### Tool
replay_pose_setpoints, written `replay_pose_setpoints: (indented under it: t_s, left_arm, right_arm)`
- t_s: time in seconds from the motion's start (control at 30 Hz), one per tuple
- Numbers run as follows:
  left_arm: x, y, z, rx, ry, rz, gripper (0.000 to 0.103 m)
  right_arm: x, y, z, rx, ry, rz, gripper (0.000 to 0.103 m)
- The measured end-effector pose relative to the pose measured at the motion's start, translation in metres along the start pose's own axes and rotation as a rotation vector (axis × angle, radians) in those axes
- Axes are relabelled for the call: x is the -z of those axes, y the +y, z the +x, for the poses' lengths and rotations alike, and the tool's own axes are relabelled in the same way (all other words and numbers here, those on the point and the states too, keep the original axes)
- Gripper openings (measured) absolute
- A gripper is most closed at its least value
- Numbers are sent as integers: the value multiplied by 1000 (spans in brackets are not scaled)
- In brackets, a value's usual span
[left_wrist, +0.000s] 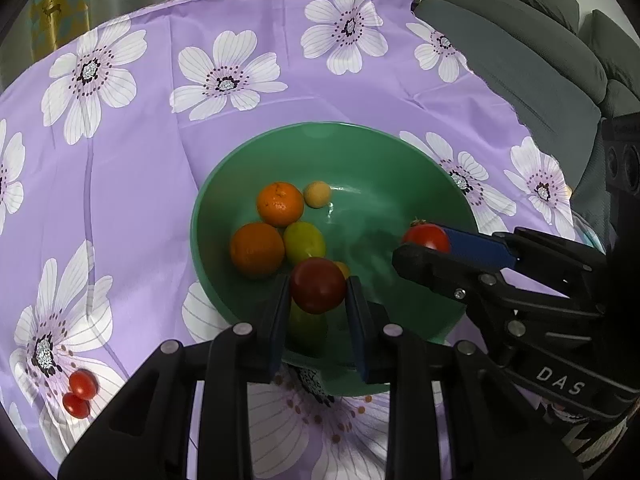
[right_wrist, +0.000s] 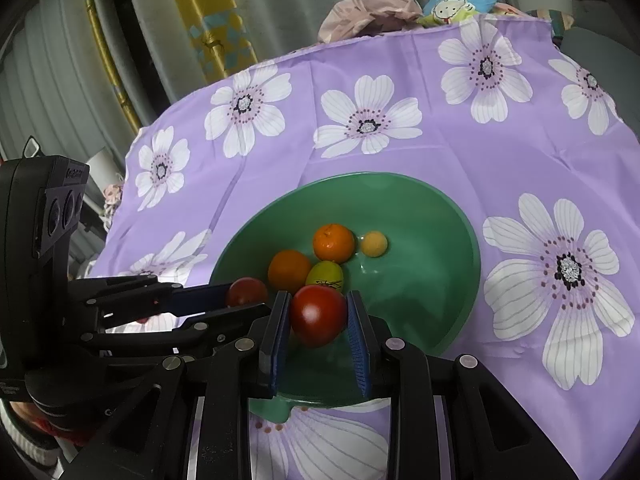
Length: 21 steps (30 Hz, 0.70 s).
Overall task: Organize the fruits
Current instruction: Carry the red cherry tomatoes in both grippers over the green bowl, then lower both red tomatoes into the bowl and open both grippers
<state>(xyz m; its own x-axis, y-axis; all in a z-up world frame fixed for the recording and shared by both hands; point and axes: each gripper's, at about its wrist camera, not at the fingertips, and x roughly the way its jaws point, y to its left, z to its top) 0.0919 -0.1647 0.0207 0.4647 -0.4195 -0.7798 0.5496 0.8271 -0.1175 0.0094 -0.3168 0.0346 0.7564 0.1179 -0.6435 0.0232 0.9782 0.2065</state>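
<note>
A green bowl [left_wrist: 328, 126] [right_wrist: 360, 176] stands on a purple flowered cloth. In it lie two oranges [left_wrist: 279, 203] [left_wrist: 257, 253], a green citrus [left_wrist: 305, 241] and a small yellow fruit [left_wrist: 317, 194]. My left gripper [left_wrist: 318, 280] [right_wrist: 247, 299] is shut on a dark red tomato [left_wrist: 318, 292] [right_wrist: 245, 290] over the bowl's near side. My right gripper [right_wrist: 318, 300] [left_wrist: 423, 242] is shut on a brighter red tomato [right_wrist: 318, 316] [left_wrist: 427, 236] over the bowl's right rim. Another green fruit [left_wrist: 306, 326] shows partly below the left gripper's tomato.
Two small red tomatoes [left_wrist: 80, 394] lie on the cloth [left_wrist: 160, 208] left of the bowl. A grey sofa [left_wrist: 520, 60] runs along the table's right side. Bundled fabric and a cartoon-print bag [right_wrist: 460, 2] sit at the far edge, with curtains [right_wrist: 280, 12] behind.
</note>
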Motion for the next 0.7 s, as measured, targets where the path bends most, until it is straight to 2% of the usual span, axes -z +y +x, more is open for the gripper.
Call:
replay_pose_setpoints:
  t_s: [0.6,0.7]
  left_arm:
    - [-2,0,5,-2,10,2,27]
    - [-1,0,5,-8,4,-2,30]
  right_arm:
    - [-2,-2,5,5,8,13,30]
    - [0,-4,5,3,9,25,30]
